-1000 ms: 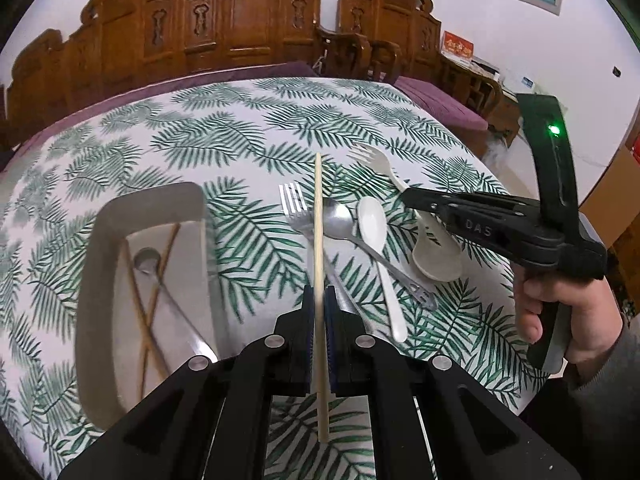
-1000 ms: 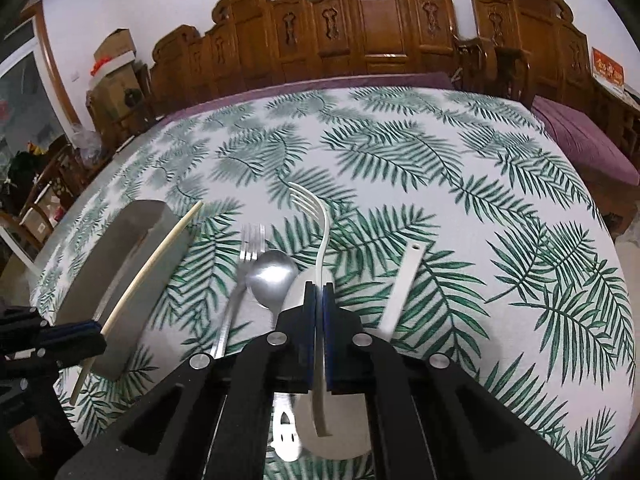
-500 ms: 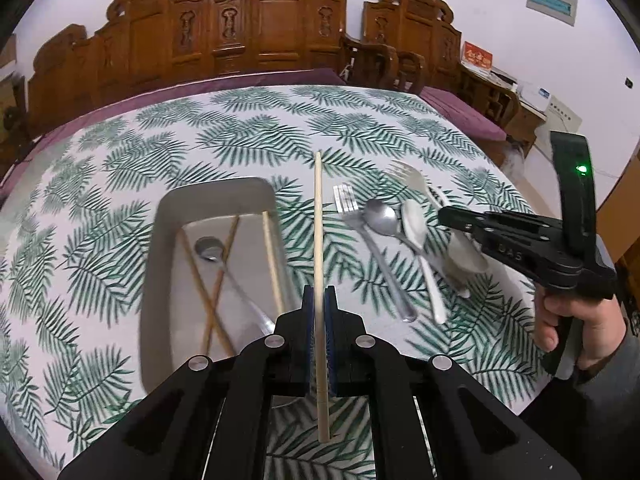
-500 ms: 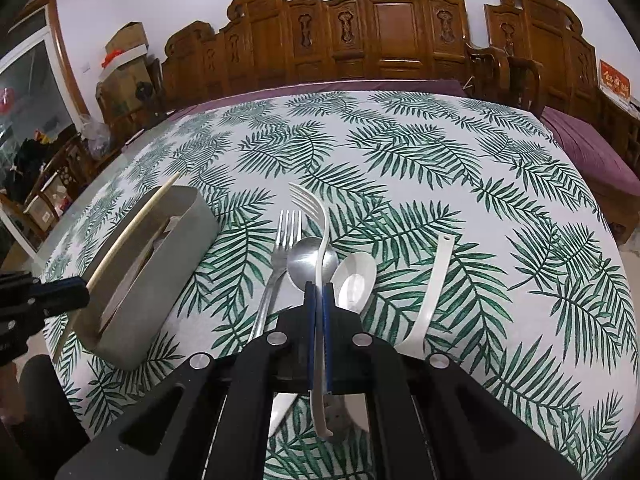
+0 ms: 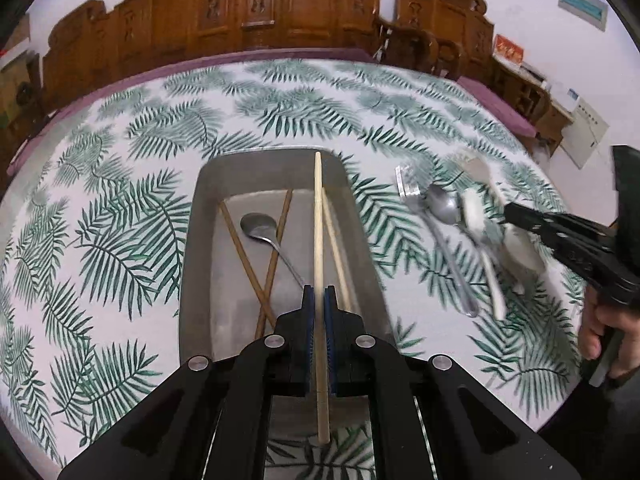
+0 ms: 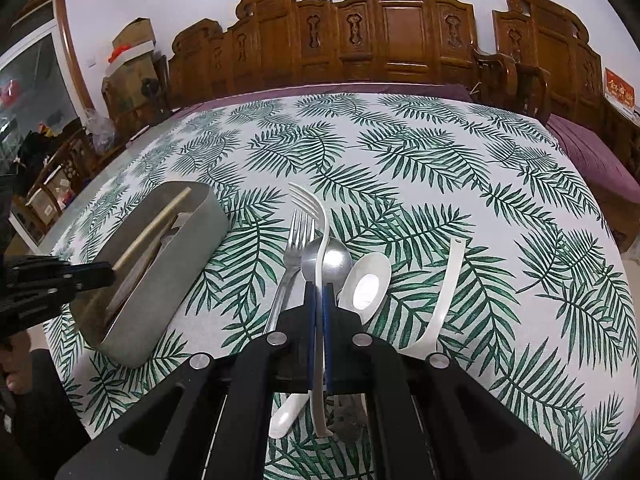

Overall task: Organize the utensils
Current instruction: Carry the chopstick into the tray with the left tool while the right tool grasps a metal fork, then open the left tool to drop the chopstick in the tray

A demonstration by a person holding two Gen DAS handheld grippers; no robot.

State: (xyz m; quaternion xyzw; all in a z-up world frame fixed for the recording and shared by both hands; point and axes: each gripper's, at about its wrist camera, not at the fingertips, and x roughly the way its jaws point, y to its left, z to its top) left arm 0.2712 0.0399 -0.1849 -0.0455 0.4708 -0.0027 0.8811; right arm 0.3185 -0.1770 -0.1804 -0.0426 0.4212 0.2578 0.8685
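On the worktop [image 6: 420, 152], covered by a fern-print cloth, the far half lies bare up to the purple edging at the rim; carved wooden chairs [image 6: 400, 40] stand just behind that rim. Open surface also runs along the right side of the right-wrist view, beyond the white ladle [image 6: 444, 292].

A grey tray [image 5: 200, 216] sits left of the loose cutlery. Its walls are raised and its corners rounded. Inside it lie two dark chopsticks [image 5: 276, 248] crossed over each other, a metal spoon [image 5: 260, 226] and one pale chopstick [image 5: 334, 248] against the right wall.

Left tool [image 5: 319, 300]: jaws nearly shut, clamped on a second pale chopstick [image 5: 318, 216]. This chopstick points away from the camera over the tray interior, its far tip reaching the tray's far wall in the picture — whether it touches the tray cannot be told.

Right tool [image 6: 319, 300]: jaws nearly shut, clamped on the handle of a white fork [image 6: 316, 216]. The tines point away and curve upward, above the cutlery on the cloth.

Between tray and ladle, side by side on the cloth:
- a metal fork [image 6: 294, 248], nearest the tray;
- a second metal spoon [image 6: 334, 258], partly behind the held fork;
- a white spoon [image 6: 366, 284], just right of it.

In the left-wrist view the right tool appears at the right edge over this group, gripped by a hand [image 5: 604, 336] — that part of the picture is blurred.
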